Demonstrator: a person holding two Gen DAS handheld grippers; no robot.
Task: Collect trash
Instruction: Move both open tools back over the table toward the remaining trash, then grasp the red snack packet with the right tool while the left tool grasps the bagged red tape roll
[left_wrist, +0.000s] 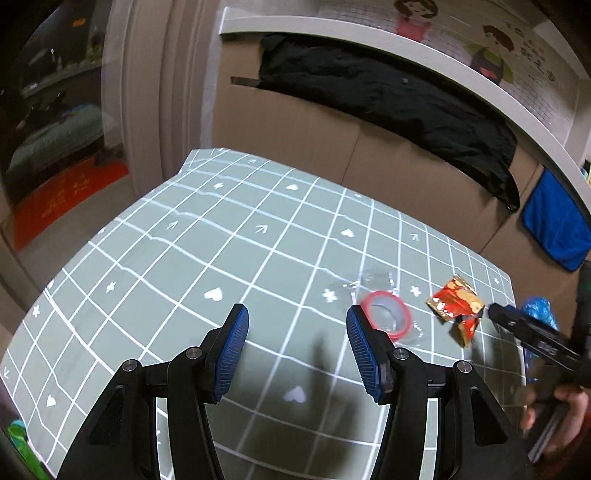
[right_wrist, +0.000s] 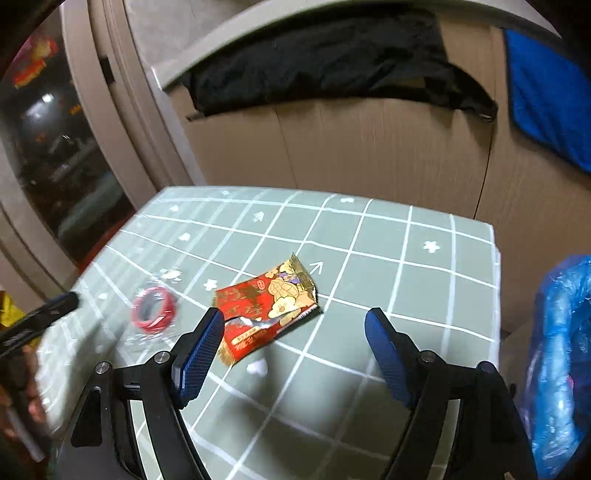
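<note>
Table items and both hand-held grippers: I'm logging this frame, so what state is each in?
left hand-held gripper: open, empty
right hand-held gripper: open, empty
snack wrapper: torn, lying flat
red tape roll: lying flat
blue trash bag: beside table, opening unclear

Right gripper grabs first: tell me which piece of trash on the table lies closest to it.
The red-and-gold snack wrapper, just off the right gripper's open fingers. The red ring in clear plastic lies farther left.

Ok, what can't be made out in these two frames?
- Blue bag: cut off by the right wrist view's edge; its opening is unseen.
- Red-and-gold wrapper: print too small; near corner hidden behind a finger.
- Clear lid with red rim: motion-blurred in the right wrist view; contents unclear.
</note>
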